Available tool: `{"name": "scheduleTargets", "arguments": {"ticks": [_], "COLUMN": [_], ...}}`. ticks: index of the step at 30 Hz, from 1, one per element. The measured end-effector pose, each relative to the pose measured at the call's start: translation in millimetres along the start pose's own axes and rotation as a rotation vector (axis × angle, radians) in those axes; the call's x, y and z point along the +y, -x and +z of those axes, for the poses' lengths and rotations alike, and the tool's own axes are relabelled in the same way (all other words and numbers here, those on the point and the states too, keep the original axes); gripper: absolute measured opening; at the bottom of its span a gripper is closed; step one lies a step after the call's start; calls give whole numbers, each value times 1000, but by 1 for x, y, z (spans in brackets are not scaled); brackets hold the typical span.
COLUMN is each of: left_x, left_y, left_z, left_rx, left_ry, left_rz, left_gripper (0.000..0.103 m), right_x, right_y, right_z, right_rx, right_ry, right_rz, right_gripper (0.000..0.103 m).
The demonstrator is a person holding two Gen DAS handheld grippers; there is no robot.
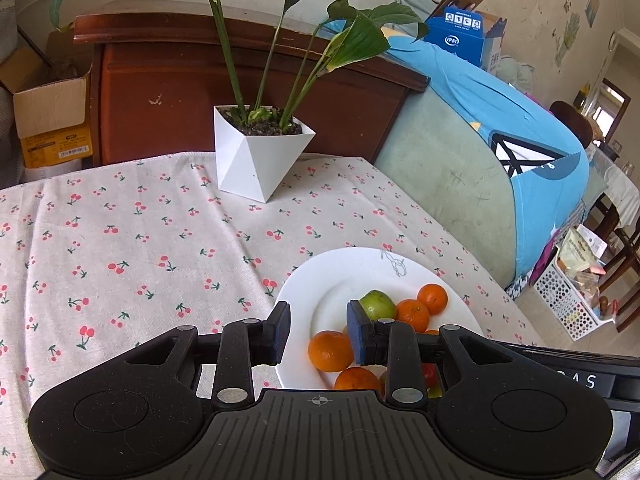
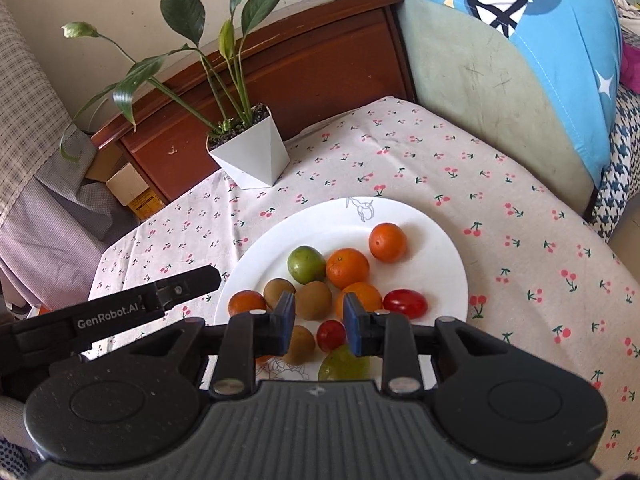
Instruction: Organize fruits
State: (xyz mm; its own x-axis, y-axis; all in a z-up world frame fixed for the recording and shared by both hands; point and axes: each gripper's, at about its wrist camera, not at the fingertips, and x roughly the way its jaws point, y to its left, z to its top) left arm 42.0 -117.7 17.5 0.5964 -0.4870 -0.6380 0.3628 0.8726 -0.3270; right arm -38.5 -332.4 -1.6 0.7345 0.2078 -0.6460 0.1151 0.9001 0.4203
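The fruits sit bunched on a white plate [image 2: 432, 236] on the cloth-covered worktop [image 2: 520, 208]: oranges [image 2: 347, 268], a green fruit [image 2: 306, 264], brown kiwis [image 2: 313, 300] and small red tomatoes [image 2: 405, 303], most of them touching a neighbour. The right gripper [image 2: 319, 324] hangs over the near side of the pile with its jaws apart and nothing between them, a kiwi and a red tomato just below the gap. The left gripper [image 1: 319, 334] hovers at the plate's left rim, also spread and holding nothing, with an orange [image 1: 330, 351] close under its right finger.

The likely trouble is the crowding — closing on one round fruit could nudge the next and send it rolling off the shallow rim. The soft tomatoes may bruise if squeezed hard, and the two grippers are near enough to knock together.

There is open cloth to the left of the plate and to its right. A potted plant [image 2: 250, 152] stands well behind, near the worktop's far edge — its long leaves lean forward.
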Motion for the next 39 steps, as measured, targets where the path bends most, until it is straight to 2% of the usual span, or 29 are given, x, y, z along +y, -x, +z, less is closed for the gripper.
{"name": "scheduleTargets", "arguments": {"ticks": [3,4,5,8,10,11,14,15,17,24,30,39], "left_x": [-1,-2,-2,-5,-7,-9,-15,-17,-21,-18,-15,-17], "left_y": [0,0,0,0,0,1,4,5,8,19,25,29], "left_z": [0,0,0,-1,-2,-2,-5,-6,-7,-17,-24,-31], "left_rx": [1,3,6,10,17,22,30,32,37,66,98,151], "left_ry": [-2,-5,-6,-8,-12,-15,-40,-50,-71,-64,-50,-75], "left_rz": [1,5,10,19,23,28,43,46,64,114,169,238], "left_gripper": [30,33,40,44,50,55,60,62,71,79,83,90], "right_x": [-1,0,1,6,8,9,14,16,19,27,31,42], "right_y": [2,3,4,6,6,6,8,9,11,23,34,37], "right_z": [4,5,6,9,9,9,8,8,5,-12,-27,-49], "right_rx": [-20,-28,-36,-47,-47,-50,-56,-60,-71,-90,-110,-90], "right_ry": [-29,-32,-28,-16,-22,-22,-13,-9,4,-1,-13,-15], "right_rz": [22,20,14,3,-22,-39,-85,-105,-135,-223,-302,-413], "right_gripper": [30,32,34,42,50,51,57,64,67,73,83,92]}}
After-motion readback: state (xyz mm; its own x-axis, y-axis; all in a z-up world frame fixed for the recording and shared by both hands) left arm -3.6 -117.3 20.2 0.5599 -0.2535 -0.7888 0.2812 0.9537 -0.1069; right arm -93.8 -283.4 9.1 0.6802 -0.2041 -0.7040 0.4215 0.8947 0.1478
